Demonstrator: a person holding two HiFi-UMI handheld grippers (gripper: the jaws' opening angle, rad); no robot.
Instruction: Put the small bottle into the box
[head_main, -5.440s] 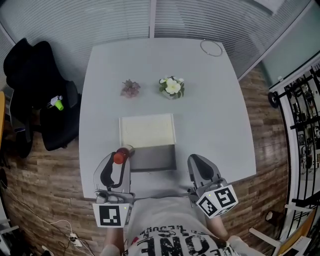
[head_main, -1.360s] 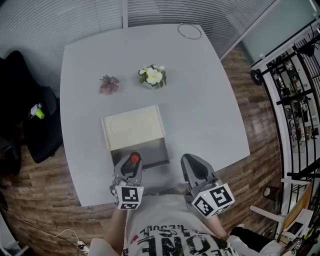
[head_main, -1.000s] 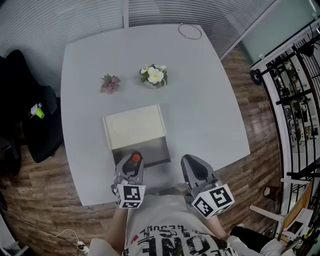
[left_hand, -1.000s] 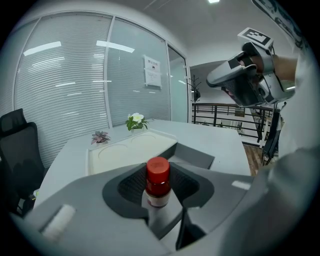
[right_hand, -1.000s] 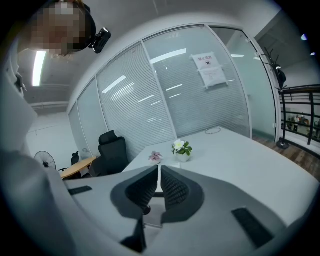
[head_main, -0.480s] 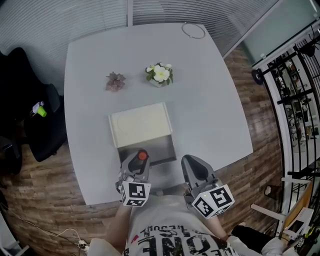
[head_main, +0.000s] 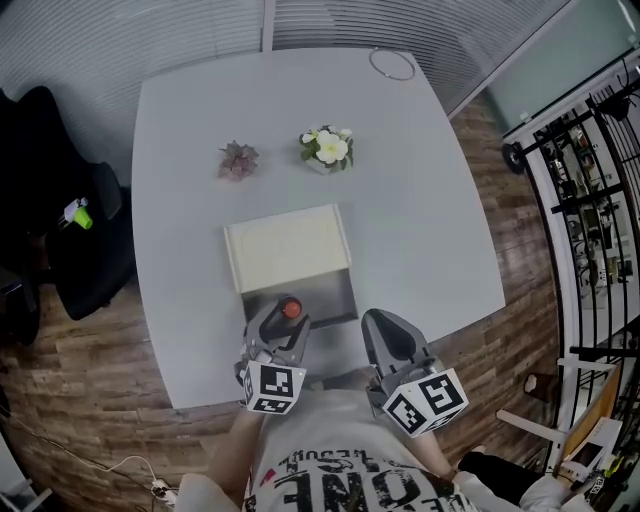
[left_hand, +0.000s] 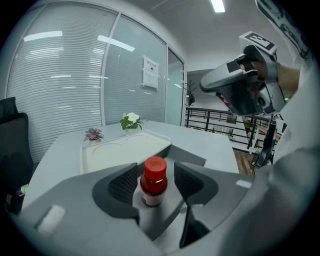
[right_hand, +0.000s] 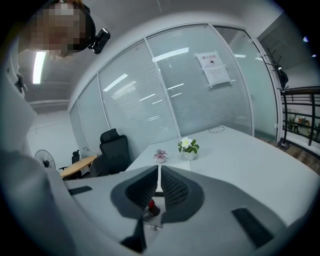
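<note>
Left gripper (head_main: 281, 322) is reaching over the near edge of the table (head_main: 420, 220). Its jaws have just been opening and are now standing apart, with one small bottle (left_hand: 153, 182) between them and a gap showing on either side of it. The pads are not pressing on it. This bottle, dark-bodied with a red cap, is standing upright on the grey floor of the box (head_main: 328, 297), near its front edge. Right gripper (right_hand: 159, 175) is hovering just beside the box on the right. Its jaws are lying together with only a thin slit between the pads, and they are gripping nothing.

One box is sitting on the table, opened out. Its grey base is holding the single bottle, and its cream lid (head_main: 290, 250) is lying flat behind the base with nothing on it.

Beyond the box, two small potted plants are standing well apart from it: one pinkish plant (head_main: 238, 160) and one white-flowered plant (head_main: 329, 147). One thin ring (head_main: 392, 64) is lying at the far edge. One black chair (head_main: 90, 255) is standing off the table's left side.
</note>
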